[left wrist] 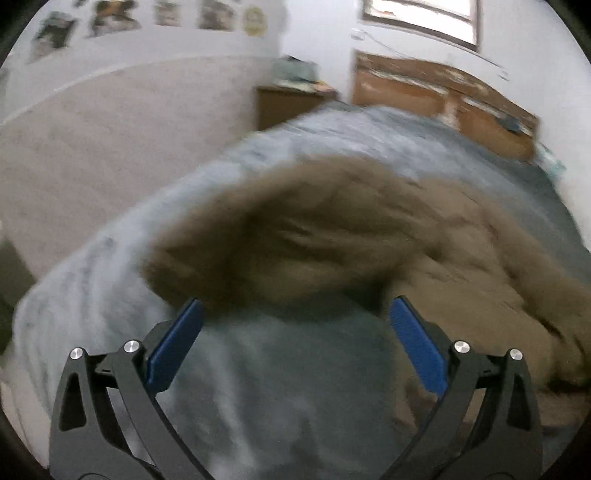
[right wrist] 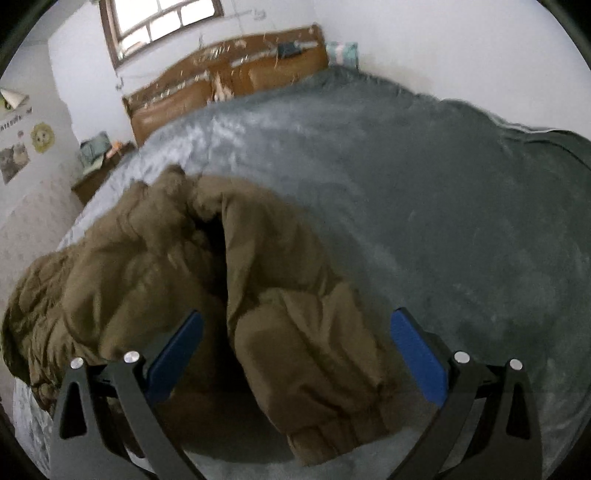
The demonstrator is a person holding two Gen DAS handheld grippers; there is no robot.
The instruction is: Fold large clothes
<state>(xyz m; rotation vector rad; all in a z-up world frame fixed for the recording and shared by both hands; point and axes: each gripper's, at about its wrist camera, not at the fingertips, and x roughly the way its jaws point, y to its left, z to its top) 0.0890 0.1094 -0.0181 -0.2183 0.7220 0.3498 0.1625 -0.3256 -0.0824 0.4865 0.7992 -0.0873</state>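
A puffy olive-brown quilted jacket [right wrist: 207, 280] lies crumpled on the grey-blue fleece blanket [right wrist: 443, 206] covering the bed, its elastic-cuffed sleeve [right wrist: 317, 376] stretched between the spread blue-padded fingers of the right gripper [right wrist: 295, 325]. The left gripper [left wrist: 295, 314] hangs wide apart, empty, just short of the blurred jacket.

Left wrist view all smeary; we can't make out brown coat [left wrist: 303, 236] shape there. Coat runs off right edge. Wall pictures [left wrist: 110, 16] too blurry, we can't tell what they show. Stuff on wooden side table [left wrist: 295, 74] just fuzzy blob. Right wrist view: coat [right wrist: 177, 266] cut off at left edge; dark gap in its middle hides inside. Headboard [right wrist: 229, 70] marks too small to read.
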